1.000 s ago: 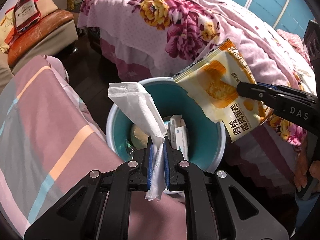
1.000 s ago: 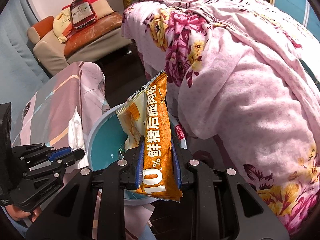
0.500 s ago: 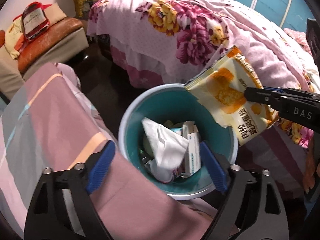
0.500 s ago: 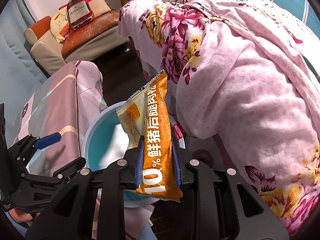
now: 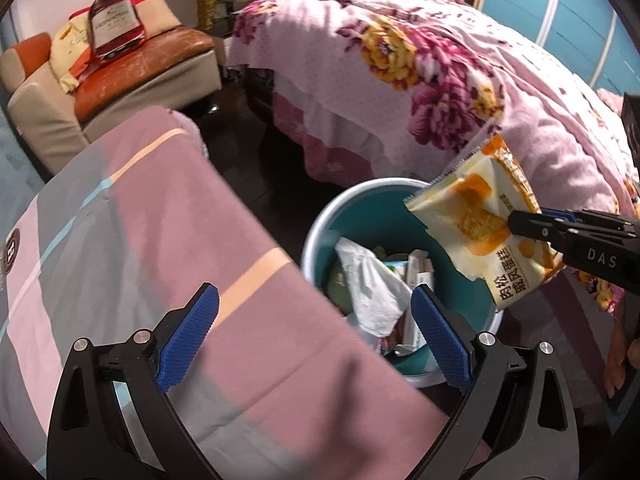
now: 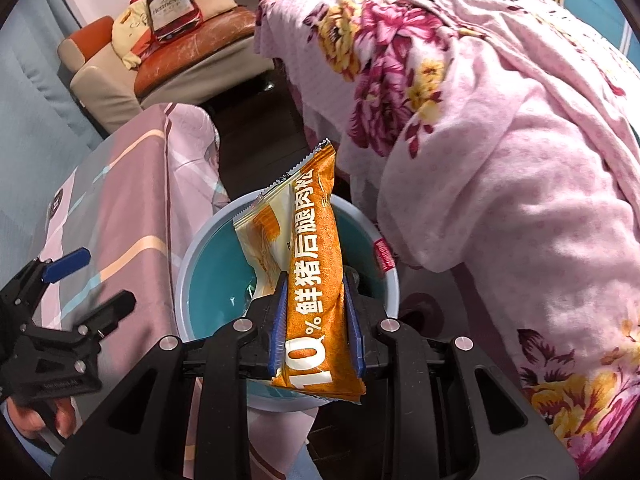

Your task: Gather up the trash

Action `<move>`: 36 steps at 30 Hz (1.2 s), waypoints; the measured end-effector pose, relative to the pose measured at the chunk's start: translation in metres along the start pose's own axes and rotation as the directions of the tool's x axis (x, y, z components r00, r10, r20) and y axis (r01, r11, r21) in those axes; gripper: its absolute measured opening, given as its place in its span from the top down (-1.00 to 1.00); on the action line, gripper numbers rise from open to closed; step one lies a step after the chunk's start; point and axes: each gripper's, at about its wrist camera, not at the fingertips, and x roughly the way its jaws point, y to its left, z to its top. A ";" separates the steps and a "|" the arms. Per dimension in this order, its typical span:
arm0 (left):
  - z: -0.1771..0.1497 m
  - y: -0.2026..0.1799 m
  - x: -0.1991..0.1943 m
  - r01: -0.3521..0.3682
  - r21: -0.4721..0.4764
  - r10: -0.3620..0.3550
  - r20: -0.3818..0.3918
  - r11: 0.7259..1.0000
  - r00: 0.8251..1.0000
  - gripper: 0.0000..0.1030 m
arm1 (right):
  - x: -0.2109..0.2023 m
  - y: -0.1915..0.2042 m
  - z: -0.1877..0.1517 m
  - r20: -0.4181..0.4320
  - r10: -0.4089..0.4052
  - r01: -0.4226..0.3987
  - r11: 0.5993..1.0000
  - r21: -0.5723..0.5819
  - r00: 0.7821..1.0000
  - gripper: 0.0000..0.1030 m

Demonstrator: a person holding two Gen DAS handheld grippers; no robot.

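A teal trash bin [image 5: 360, 216] with a pale rim stands on the floor between a striped cloth surface and the bed; it also shows in the right wrist view [image 6: 212, 276]. A crumpled white tissue [image 5: 372, 284] lies inside it among cartons and wrappers. My left gripper [image 5: 316, 332] is open and empty, over the cloth edge beside the bin. My right gripper [image 6: 316, 320] is shut on an orange and cream snack wrapper [image 6: 316, 264] and holds it over the bin's rim. The wrapper also shows in the left wrist view [image 5: 476, 220].
A bed with a pink floral cover [image 5: 420, 68] rises right behind the bin. A pink and grey striped cloth [image 5: 120, 240] covers the surface at left. A beige sofa with an orange cushion [image 5: 132, 76] and a red bottle-shaped pillow [image 5: 114, 20] stands at the back left.
My left gripper opened and let the tissue fall into the bin, then drew back to the left over the cloth. My right gripper stays over the rim with the wrapper.
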 end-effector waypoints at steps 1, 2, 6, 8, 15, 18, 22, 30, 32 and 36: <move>0.000 0.005 0.000 -0.007 -0.008 0.007 0.000 1.000 1.000 -0.88 | 0.001 0.002 0.000 -0.004 -0.001 0.001 1.000 -0.006 1.000 0.51; -0.001 0.009 -0.001 -0.011 -0.016 0.011 0.000 1.000 1.000 -0.88 | 0.003 0.005 0.000 -0.011 -0.002 0.002 1.000 -0.013 1.000 0.51; -0.004 0.024 -0.003 -0.010 -0.054 0.010 0.005 0.998 1.000 -0.88 | 0.009 0.013 0.001 -0.034 0.006 -0.007 1.000 -0.026 0.999 0.49; -0.005 0.029 -0.004 -0.012 -0.063 0.013 0.009 0.998 1.000 -0.88 | 0.012 0.018 0.002 -0.042 0.004 -0.005 0.999 -0.036 0.999 0.47; -0.007 0.038 -0.003 -0.008 -0.087 0.009 0.009 0.996 1.000 -0.88 | 0.017 0.033 0.003 -0.059 -0.002 -0.002 0.998 -0.067 0.998 0.39; -0.009 0.040 -0.002 -0.006 -0.090 0.007 0.008 0.996 1.000 -0.88 | 0.017 0.036 0.002 -0.059 -0.016 0.011 0.997 -0.074 0.998 0.18; -0.010 0.041 0.000 -0.005 -0.095 0.005 0.003 0.996 1.000 -0.88 | 0.017 0.034 0.002 -0.060 -0.033 0.029 0.997 -0.070 0.998 -0.08; -0.012 0.044 0.000 0.015 -0.116 -0.015 0.000 0.993 1.000 -0.88 | 0.016 0.036 0.003 -0.082 -0.039 0.032 0.995 -0.090 0.996 -0.61; -0.013 0.044 -0.001 0.012 -0.114 -0.012 0.001 0.993 1.000 -0.88 | 0.014 0.037 0.002 -0.083 -0.045 0.037 0.995 -0.097 0.996 -0.65; -0.016 0.042 -0.008 0.011 -0.120 -0.011 0.007 0.993 1.000 -0.88 | 0.007 0.038 -0.005 -0.089 -0.049 0.040 0.994 -0.103 0.995 -0.72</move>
